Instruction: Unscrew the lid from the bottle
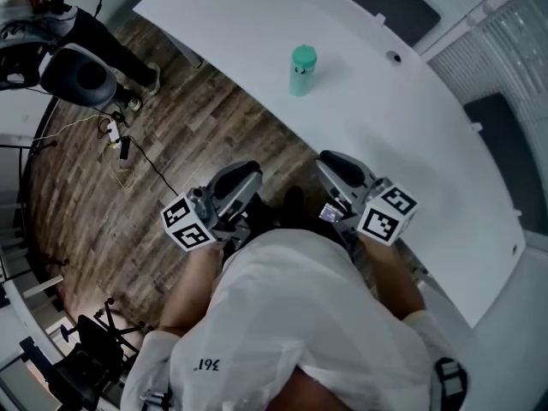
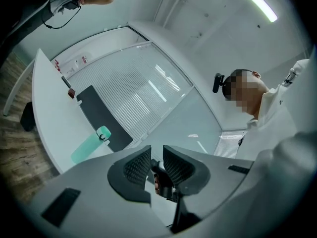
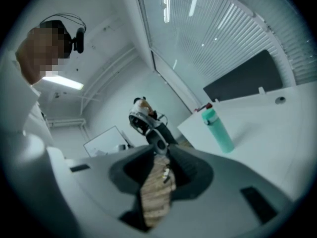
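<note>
Bottle point(image 1: 302, 69) stands upright, inward of table point(image 1: 411, 144) edge.

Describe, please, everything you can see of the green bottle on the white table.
The bottle is a slim mint-green cylinder that looks like plastic or coated metal. Its slightly darker green lid is still screwed on, with a small dark loop beside it. It stands upright on the white table, with bare tabletop all around. Only the table touches it, and nothing is holding it.

An office-like room — long white table point(image 1: 428, 135), glass wall point(image 2: 173, 118) with blinds point(image 2: 126, 90), wood-plank floor point(image 1: 197, 135).
</note>
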